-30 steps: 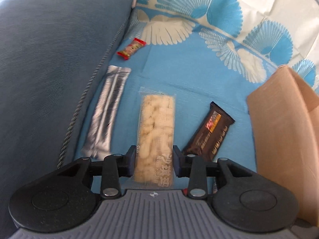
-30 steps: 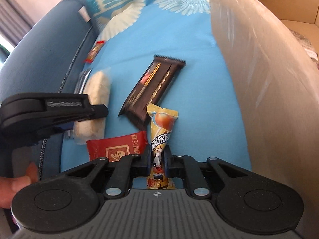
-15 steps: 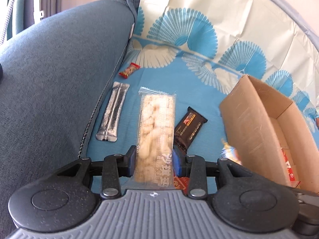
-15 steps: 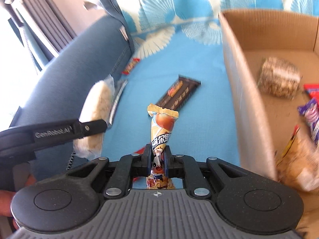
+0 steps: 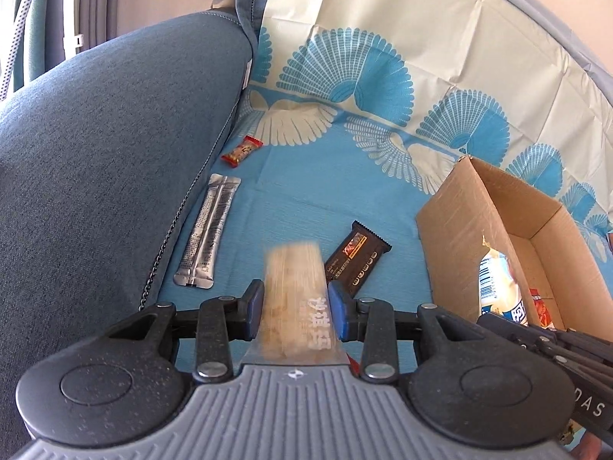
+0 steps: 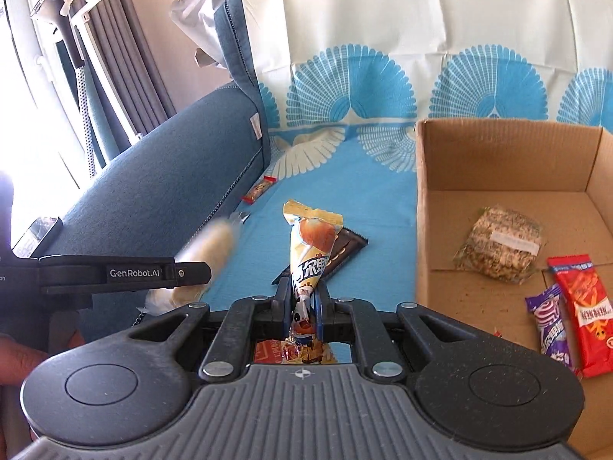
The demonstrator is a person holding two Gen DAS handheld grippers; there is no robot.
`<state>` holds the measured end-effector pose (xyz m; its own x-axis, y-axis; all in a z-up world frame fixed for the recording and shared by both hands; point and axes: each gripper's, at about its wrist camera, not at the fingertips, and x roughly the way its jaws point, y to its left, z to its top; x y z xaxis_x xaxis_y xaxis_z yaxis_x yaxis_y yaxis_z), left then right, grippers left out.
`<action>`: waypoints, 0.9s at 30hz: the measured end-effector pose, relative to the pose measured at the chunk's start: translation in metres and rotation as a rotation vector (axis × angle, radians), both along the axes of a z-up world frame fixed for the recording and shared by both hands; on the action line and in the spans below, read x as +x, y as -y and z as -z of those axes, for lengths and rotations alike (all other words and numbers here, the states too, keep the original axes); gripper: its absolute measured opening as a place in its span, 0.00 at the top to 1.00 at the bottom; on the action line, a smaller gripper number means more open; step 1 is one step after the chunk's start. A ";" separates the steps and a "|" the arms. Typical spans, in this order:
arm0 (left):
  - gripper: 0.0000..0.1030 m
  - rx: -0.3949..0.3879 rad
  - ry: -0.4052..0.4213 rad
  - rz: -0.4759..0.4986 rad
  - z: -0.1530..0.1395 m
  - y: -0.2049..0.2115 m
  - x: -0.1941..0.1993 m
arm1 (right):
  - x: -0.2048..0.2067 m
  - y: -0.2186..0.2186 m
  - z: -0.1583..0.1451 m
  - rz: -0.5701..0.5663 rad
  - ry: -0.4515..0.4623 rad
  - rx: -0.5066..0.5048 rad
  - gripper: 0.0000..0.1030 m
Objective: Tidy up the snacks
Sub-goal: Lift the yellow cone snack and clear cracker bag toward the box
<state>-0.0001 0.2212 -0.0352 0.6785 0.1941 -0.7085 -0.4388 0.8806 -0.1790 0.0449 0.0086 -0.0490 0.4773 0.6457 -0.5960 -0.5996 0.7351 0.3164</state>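
Grip matters most: left gripper (image 5: 295,306) pinches the rice bar (image 5: 293,291), right gripper (image 6: 302,303) clamps the cone packet (image 6: 310,245); clear the box (image 6: 421,207) wall before releasing.

A blue-grey sofa armrest (image 5: 107,161) rises on the left, with a corded seam (image 5: 168,230) along its base. The seat and back wear a cloth cover (image 6: 367,176) — turquoise below, cream above, printed with fan shapes. Grey curtains (image 6: 115,61) hang by a bright window; a crumpled plastic bag (image 6: 199,15) sits behind the armrest.
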 end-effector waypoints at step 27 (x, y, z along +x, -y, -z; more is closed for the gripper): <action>0.36 -0.076 -0.404 0.046 0.057 -0.010 0.009 | 0.000 -0.001 -0.005 -0.005 0.017 0.026 0.88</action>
<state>0.0087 0.2311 -0.0923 0.3497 0.1069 -0.9307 -0.4477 0.8918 -0.0658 0.0447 0.0101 -0.0441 0.4838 0.6633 -0.5709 -0.6083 0.7239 0.3255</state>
